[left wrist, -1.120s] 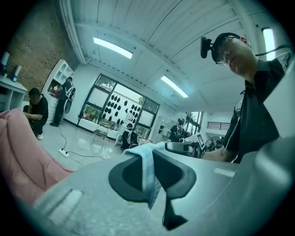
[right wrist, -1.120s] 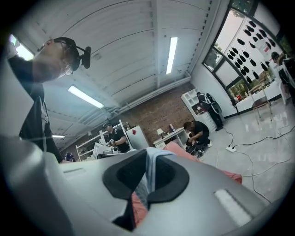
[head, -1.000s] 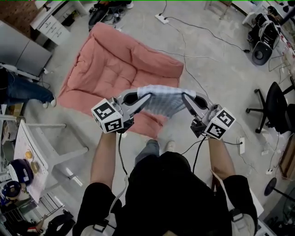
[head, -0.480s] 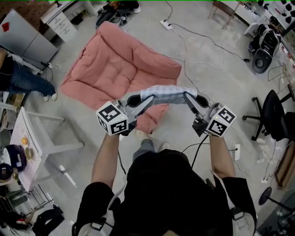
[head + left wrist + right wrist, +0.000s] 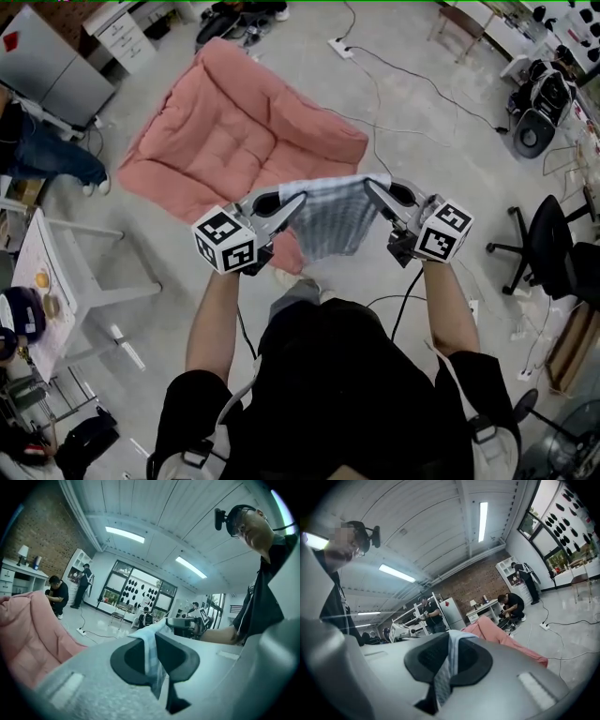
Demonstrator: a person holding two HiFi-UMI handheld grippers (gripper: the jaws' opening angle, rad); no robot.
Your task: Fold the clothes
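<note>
A pale blue-and-white checked garment [image 5: 335,214] hangs in the air between my two grippers, held by its upper corners and drooping in the middle. My left gripper [image 5: 298,199] is shut on its left corner; in the left gripper view the cloth [image 5: 153,656] is pinched between the black pads [image 5: 129,660]. My right gripper [image 5: 368,187] is shut on the right corner, and the right gripper view shows the fabric [image 5: 446,667] clamped between its pads. Both grippers point roughly level, away from the person's body.
A large pink quilted cushion [image 5: 225,131] lies on the concrete floor beyond and under the garment. Cables and a power strip [image 5: 341,49] run across the floor. A black office chair [image 5: 553,248] stands at the right, white tables [image 5: 56,281] at the left. Other people stand around the room's edges.
The garment was pulled up taut into a narrow band half a second ago and now hangs lower and wider again. Both grippers shifted slightly, staying shut on the corners.
</note>
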